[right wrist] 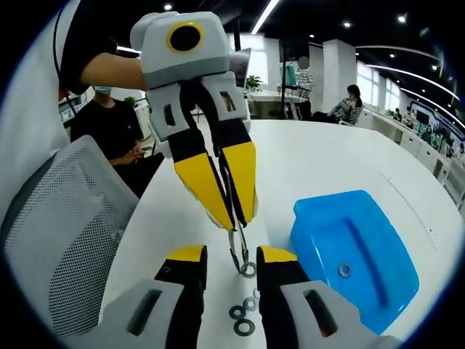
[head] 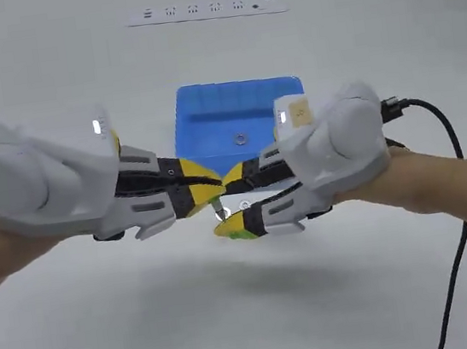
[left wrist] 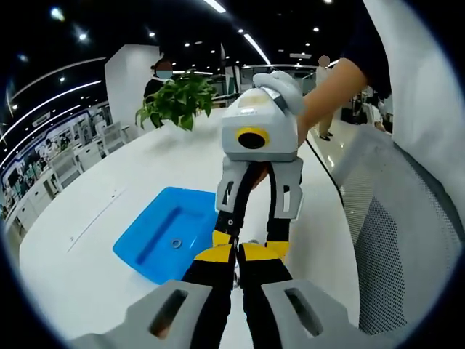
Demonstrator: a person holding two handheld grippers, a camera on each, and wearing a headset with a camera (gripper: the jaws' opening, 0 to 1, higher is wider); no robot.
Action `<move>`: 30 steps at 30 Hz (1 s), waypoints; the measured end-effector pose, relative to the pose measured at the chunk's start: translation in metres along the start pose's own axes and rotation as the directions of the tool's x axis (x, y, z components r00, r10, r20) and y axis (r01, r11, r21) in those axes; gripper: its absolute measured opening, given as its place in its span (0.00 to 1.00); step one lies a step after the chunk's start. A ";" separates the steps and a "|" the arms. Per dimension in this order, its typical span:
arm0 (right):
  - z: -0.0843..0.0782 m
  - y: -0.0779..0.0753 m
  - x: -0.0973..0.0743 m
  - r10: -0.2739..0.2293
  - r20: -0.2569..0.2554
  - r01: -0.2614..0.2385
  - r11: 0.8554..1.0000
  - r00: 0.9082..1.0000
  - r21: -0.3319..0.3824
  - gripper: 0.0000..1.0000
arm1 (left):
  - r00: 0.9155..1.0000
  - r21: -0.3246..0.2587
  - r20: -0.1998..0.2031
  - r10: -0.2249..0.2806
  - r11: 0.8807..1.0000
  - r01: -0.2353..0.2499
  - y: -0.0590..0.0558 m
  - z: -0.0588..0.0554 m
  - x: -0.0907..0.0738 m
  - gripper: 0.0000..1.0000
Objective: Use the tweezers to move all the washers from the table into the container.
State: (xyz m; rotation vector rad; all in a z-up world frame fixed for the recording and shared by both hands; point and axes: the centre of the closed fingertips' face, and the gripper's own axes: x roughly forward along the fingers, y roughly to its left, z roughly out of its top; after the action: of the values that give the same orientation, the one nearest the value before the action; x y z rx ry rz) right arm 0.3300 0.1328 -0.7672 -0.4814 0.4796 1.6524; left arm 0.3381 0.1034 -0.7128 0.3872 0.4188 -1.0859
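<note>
Now washer (right wrist: 248, 270) lies on table (right wrist: 327, 167) just outside container (right wrist: 356, 269), with tweezers (right wrist: 237, 247) tips at it. Loose washers (right wrist: 237, 311) on table close by, farther from container. Single washer (right wrist: 344, 270) inside container. My left gripper (right wrist: 234, 214) clenched on tweezers, jaws pinched together. My right gripper (head: 231, 201) released, jaws apart, facing left gripper in front of container.

Your left gripper (head: 214, 187) clamps the tweezers (head: 220, 214), facing your spread right gripper (head: 228, 201); behind them, toward the far edge of the desk (head: 251, 310), the blue container (head: 208, 109) holds one washer (head: 240, 139).
</note>
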 end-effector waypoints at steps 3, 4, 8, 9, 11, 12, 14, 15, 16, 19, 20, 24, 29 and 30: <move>0.000 -0.001 0.002 0.016 -0.006 -0.016 1.000 1.000 -0.011 0.21 | 1.000 -0.001 0.001 0.003 1.000 -0.003 0.001 0.000 0.001 0.06; -0.001 -0.001 0.003 0.018 -0.010 -0.018 1.000 1.000 -0.017 0.20 | 1.000 -0.001 0.001 0.003 1.000 -0.003 0.001 0.000 0.002 0.06; -0.006 -0.003 0.007 0.022 -0.046 -0.025 0.998 0.999 -0.059 0.15 | 1.000 -0.003 0.001 0.005 1.000 -0.005 0.002 0.000 0.003 0.06; -0.006 -0.002 0.008 0.027 -0.046 -0.029 0.998 0.999 -0.058 0.13 | 1.000 -0.003 0.001 0.005 1.000 -0.005 0.002 0.000 0.003 0.06; -0.006 -0.003 0.008 0.023 -0.050 -0.027 0.997 0.998 -0.072 0.12 | 1.000 -0.005 0.002 0.003 1.000 -0.003 0.001 0.000 0.004 0.06; -0.006 -0.003 0.008 0.024 -0.052 -0.028 0.997 0.998 -0.078 0.12 | 1.000 -0.003 0.002 0.004 1.000 -0.004 0.001 0.000 0.004 0.06; -0.006 -0.003 0.008 0.025 -0.055 -0.030 0.996 0.998 -0.087 0.11 | 1.000 -0.006 0.003 0.003 1.000 -0.003 0.001 0.000 0.005 0.06; -0.006 -0.002 0.008 0.022 -0.058 -0.028 0.995 0.998 -0.100 0.11 | 1.000 -0.006 0.003 0.003 1.000 -0.003 0.001 0.000 0.005 0.06; -0.006 -0.002 0.008 0.020 -0.061 -0.026 0.994 0.998 -0.104 0.11 | 1.000 -0.005 0.003 0.003 1.000 -0.003 0.001 0.000 0.005 0.06; -0.006 -0.003 0.009 0.010 -0.067 -0.018 0.994 0.998 -0.112 0.10 | 1.000 0.006 -0.004 0.010 1.000 -0.010 0.001 0.000 0.006 0.06; -0.007 -0.003 0.008 0.007 -0.066 -0.014 0.994 0.998 -0.113 0.10 | 1.000 0.006 -0.007 0.012 1.000 -0.012 0.001 0.000 0.007 0.06; -0.007 -0.002 0.008 -0.001 -0.065 -0.008 0.992 0.998 -0.127 0.10 | 1.000 0.000 -0.013 0.017 1.000 -0.017 -0.001 -0.001 0.006 0.07; -0.006 -0.002 0.008 -0.008 -0.060 0.001 0.992 0.998 -0.123 0.10 | 1.000 0.002 -0.013 0.016 1.000 -0.016 -0.008 0.001 0.002 0.25; -0.006 -0.002 0.008 -0.009 -0.059 0.001 0.992 0.998 -0.123 0.10 | 1.000 0.001 -0.011 0.022 1.000 -0.022 -0.008 0.002 0.001 0.25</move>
State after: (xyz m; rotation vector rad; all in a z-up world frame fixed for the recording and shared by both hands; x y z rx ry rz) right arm 0.3314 0.1363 -0.7765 -0.6241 0.4220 1.6727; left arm 0.3316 0.0991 -0.7125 0.3979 0.4233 -1.0630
